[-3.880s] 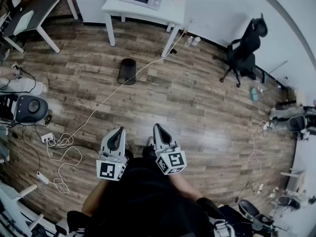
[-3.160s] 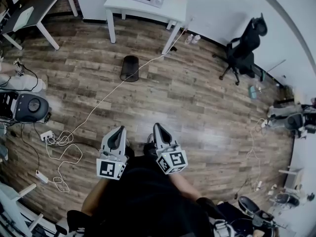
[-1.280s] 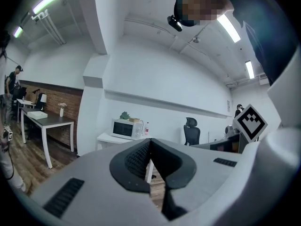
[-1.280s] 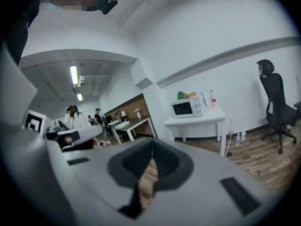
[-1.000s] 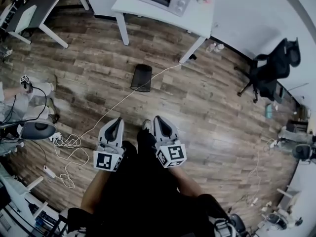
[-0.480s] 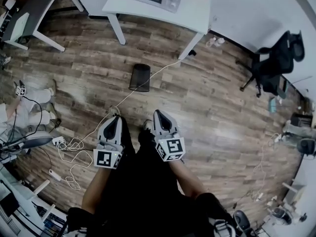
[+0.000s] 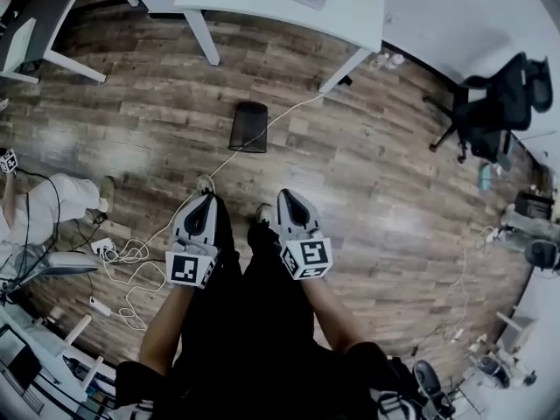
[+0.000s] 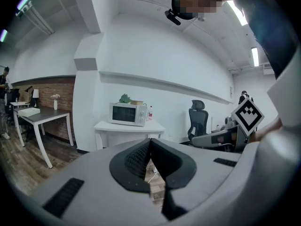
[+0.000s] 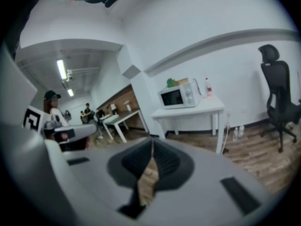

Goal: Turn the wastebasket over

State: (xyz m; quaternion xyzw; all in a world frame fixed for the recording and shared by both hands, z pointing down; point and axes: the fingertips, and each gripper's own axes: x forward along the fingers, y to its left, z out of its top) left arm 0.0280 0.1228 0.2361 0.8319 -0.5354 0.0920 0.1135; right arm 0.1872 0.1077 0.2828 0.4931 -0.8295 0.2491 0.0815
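A black mesh wastebasket (image 7: 250, 127) stands on the wood floor ahead of me in the head view, near a white cable. My left gripper (image 7: 202, 204) and right gripper (image 7: 290, 200) are held side by side in front of my body, well short of the basket. Both point forward and slightly down. In the left gripper view the left gripper (image 8: 149, 143) has its jaws closed together with nothing between them. The right gripper (image 9: 151, 145) in its own view is likewise shut and empty. The basket is hidden in both gripper views.
A white table (image 7: 289, 3) with a microwave (image 8: 128, 113) stands beyond the basket. A white cable (image 7: 188, 204) runs across the floor to power strips (image 7: 102, 246) at the left. An office chair (image 7: 494, 103) is at the right, a dark desk (image 7: 35, 16) at far left. A person's leg (image 7: 61, 195) shows at the left.
I have walked closer to the wastebasket; it and the white table sit nearer than before. Both grippers have sunk and moved forward a little, still shut.
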